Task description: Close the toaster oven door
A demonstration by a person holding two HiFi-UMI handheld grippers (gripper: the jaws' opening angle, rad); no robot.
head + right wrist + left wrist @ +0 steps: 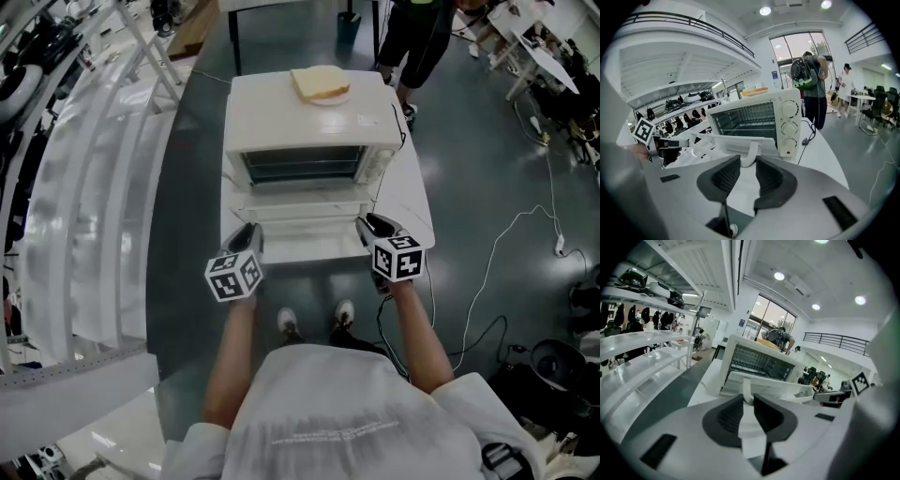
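Observation:
A white toaster oven (pixel 309 131) stands on a white table (pixel 412 202), its door (pixel 298 204) hinged down and partly raised. My left gripper (pixel 251 234) holds the left end of the door handle and my right gripper (pixel 367 227) the right end. In the left gripper view the handle's white post (pixel 746 389) sits pinched between the dark pads of the left gripper (pixel 747 398). The right gripper view shows the handle's curved end (pixel 751 151) caught between the pads of the right gripper (pixel 747 161), with the oven's knobs (pixel 790 126) just behind.
A slice of bread on a plate (pixel 321 82) rests on top of the oven. A person (pixel 417 37) stands behind the table's far right corner. White shelving (pixel 84 216) runs along the left. A cable (pixel 506 244) trails over the floor at the right.

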